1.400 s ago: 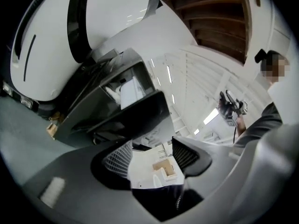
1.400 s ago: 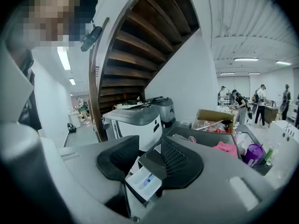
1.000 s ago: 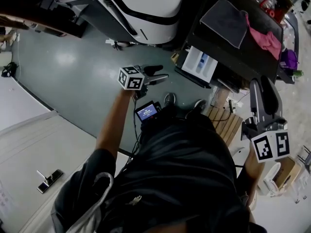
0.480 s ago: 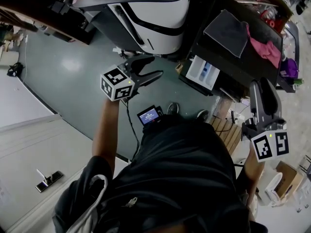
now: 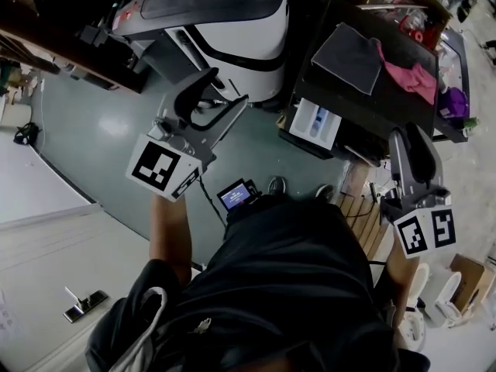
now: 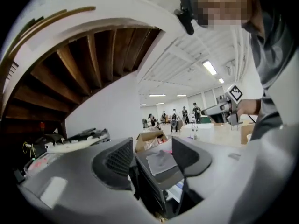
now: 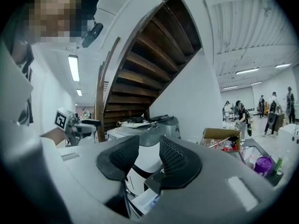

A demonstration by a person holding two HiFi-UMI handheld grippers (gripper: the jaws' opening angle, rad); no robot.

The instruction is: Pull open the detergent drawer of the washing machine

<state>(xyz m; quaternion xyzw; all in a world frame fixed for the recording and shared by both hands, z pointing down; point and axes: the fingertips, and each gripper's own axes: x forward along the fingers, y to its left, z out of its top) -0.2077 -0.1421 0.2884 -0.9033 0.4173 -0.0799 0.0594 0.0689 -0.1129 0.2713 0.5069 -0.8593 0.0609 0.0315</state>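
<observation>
Left gripper (image 5: pixel 221 95) held level above the floor (image 5: pixel 101 122), jaws narrowly apart, nothing between them. We see the detergent drawer (image 5: pixel 314 121) already sticking out of the dark washing machine (image 5: pixel 364 91), white tray exposed. Right gripper (image 5: pixel 412 134) is near the machine, jaws at a narrow gap, empty.

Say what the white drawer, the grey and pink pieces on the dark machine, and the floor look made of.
White drawer: likely moulded plastic, smooth, blue insert inside.
Grey piece: matte cloth, lying flat with soft edges.
Pink piece: cloth too, crumpled into folds.
Floor: smooth grey-green coating or vinyl, can't tell which; semi-gloss, it shows a light's glare.
</observation>
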